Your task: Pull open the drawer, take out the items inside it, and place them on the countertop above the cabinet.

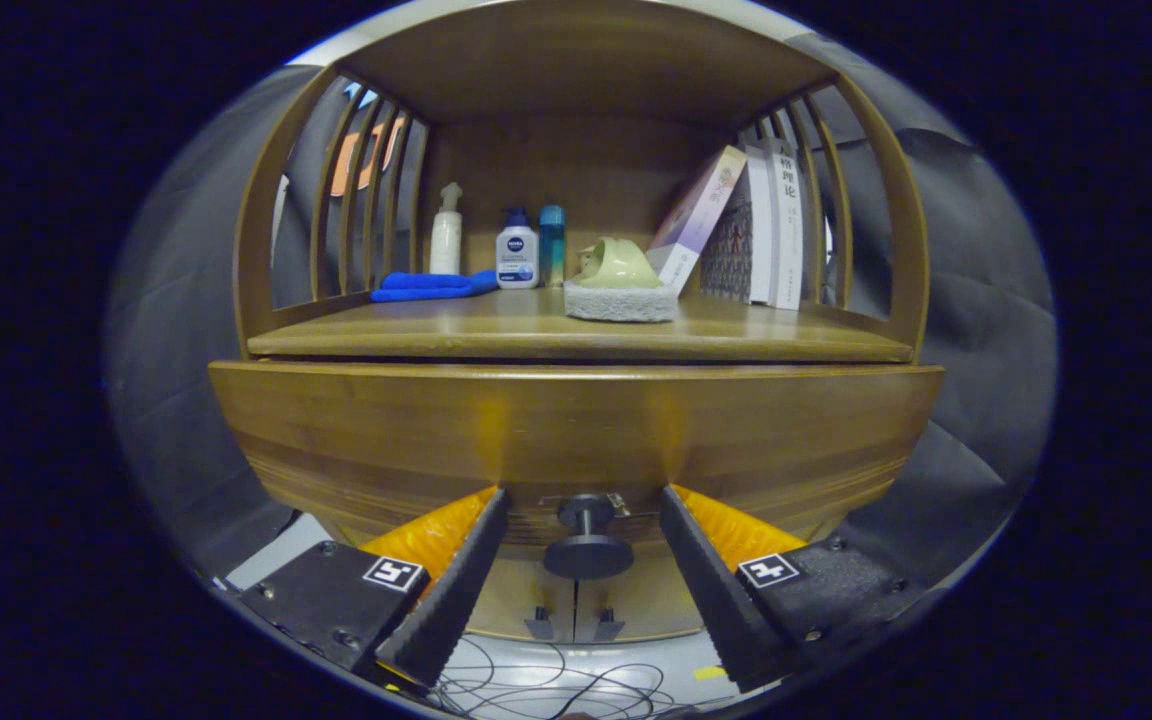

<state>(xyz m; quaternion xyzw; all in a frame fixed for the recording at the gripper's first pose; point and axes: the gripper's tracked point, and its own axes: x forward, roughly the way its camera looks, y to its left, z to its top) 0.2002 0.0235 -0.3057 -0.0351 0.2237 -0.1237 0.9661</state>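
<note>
Claw (584,505) held spread wide, dark round metal knob (587,545) framed between fingers, untouched. Knob mounted on closed brown wooden drawer front (576,430), below wooden tabletop (496,335).

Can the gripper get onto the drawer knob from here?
Probably yes: the gripper is open, the drawer knob sits between its fingers with a gap either side, and nothing lies in between.
</note>
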